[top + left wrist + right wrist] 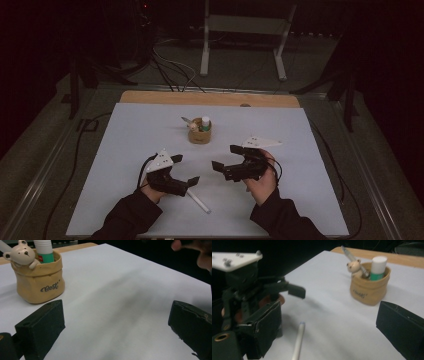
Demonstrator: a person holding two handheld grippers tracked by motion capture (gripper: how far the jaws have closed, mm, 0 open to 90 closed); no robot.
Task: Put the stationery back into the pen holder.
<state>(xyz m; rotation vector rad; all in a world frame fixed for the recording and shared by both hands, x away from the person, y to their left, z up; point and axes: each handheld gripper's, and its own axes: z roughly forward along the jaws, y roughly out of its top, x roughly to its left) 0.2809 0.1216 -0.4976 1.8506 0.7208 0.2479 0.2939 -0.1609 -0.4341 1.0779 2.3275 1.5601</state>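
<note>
Pick-up step: both tongs — left tongs (186, 181) and right tongs (223, 159) — gape wide and empty, the white pen (199, 202) lying just beside the left tongs — next, close on it.

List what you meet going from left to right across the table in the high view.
Left gripper → pen → pot → right gripper
</note>
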